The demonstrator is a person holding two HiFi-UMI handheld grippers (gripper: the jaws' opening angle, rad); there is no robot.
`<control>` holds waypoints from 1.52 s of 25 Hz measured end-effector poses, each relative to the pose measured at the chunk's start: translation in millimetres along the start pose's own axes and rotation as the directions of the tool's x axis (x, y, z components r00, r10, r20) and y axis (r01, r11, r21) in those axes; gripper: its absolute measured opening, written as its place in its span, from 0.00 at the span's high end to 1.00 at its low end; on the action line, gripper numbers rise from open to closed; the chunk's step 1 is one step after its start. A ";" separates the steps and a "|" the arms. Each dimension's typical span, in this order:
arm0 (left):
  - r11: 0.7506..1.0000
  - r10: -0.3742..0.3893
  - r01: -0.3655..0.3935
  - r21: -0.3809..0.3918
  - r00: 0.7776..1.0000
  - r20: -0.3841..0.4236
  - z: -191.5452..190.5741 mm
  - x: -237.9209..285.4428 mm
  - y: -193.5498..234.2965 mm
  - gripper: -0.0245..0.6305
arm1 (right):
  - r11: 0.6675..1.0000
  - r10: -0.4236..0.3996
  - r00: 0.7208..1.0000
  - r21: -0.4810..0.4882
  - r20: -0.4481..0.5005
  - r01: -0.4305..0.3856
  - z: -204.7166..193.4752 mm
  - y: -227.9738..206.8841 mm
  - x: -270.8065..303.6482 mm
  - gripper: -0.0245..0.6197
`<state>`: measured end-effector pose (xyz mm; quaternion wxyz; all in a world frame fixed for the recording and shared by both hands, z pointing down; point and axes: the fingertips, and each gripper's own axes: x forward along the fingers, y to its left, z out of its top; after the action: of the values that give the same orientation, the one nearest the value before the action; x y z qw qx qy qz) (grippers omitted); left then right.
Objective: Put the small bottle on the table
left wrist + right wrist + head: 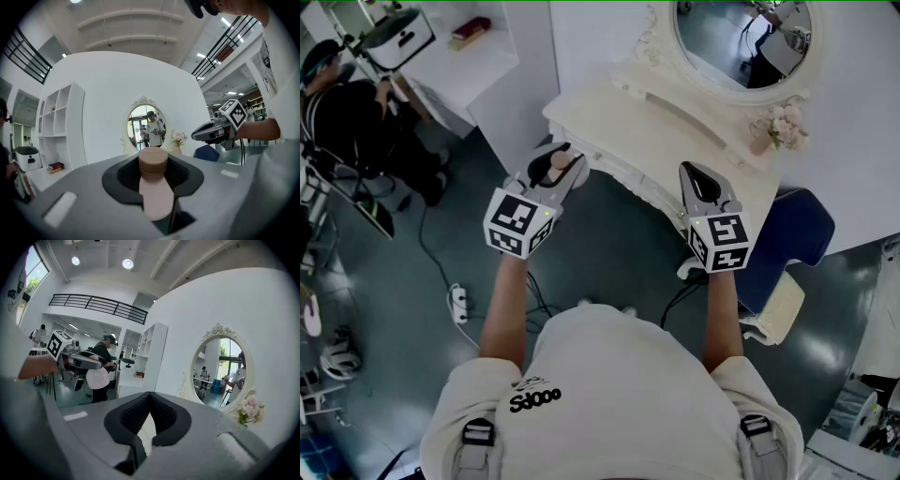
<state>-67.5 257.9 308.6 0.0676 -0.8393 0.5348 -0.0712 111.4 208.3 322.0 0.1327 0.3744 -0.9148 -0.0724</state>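
Left gripper view: left tool [154, 180] is clamping the small bottle [153, 161], cap outward, holding it short of the dressing worktop [647, 131], likely for placing. Right tool [147, 420] is idling, clenched, empty.

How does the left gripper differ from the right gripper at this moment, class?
The left gripper is shut on the small bottle; the right gripper holds nothing. The left gripper's jaws stand apart around the small bottle; the right gripper's jaws meet. Both point toward the white table.
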 end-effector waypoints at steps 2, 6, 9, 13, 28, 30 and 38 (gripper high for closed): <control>1.000 0.000 0.000 -0.001 1.000 -0.004 -3.4 -5.6 4.8 0.75 | 1.000 -0.001 1.000 -0.003 -0.004 0.001 0.8 7.9 1.9 0.96; 1.000 -0.007 0.007 -0.003 1.000 -0.005 -8.6 -11.5 14.2 0.75 | 0.999 -0.034 0.999 0.003 0.019 0.034 6.1 15.8 3.2 0.96; 1.000 -0.028 0.028 -0.006 1.000 -0.004 -11.4 -12.0 17.8 0.75 | 0.997 -0.065 0.997 0.043 0.047 0.063 9.8 17.6 -1.4 0.96; 0.999 -0.048 0.048 -0.018 0.999 -0.007 -16.2 -3.1 19.3 0.75 | 0.994 -0.089 0.996 0.058 0.024 0.088 3.5 11.5 -2.6 0.96; 0.999 -0.013 0.012 -0.041 0.999 -0.041 -34.8 125.6 49.9 0.75 | 0.999 -0.012 0.999 0.041 0.036 0.011 -19.4 -96.7 97.9 0.96; 0.999 0.001 -0.003 -0.044 0.999 -0.041 -32.7 152.2 59.2 0.75 | 1.000 0.000 0.999 0.027 0.042 -0.001 -19.7 -119.0 115.7 0.96; 0.994 0.065 -0.070 -0.083 0.996 -0.062 -27.2 230.4 80.7 0.75 | 0.997 0.068 0.997 0.046 0.032 -0.069 -27.4 -188.6 165.9 0.96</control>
<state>-48.0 14.1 330.8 0.0184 -0.8203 0.5673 -0.0710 131.5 -43.1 335.6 0.1122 0.3446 -0.9306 -0.0522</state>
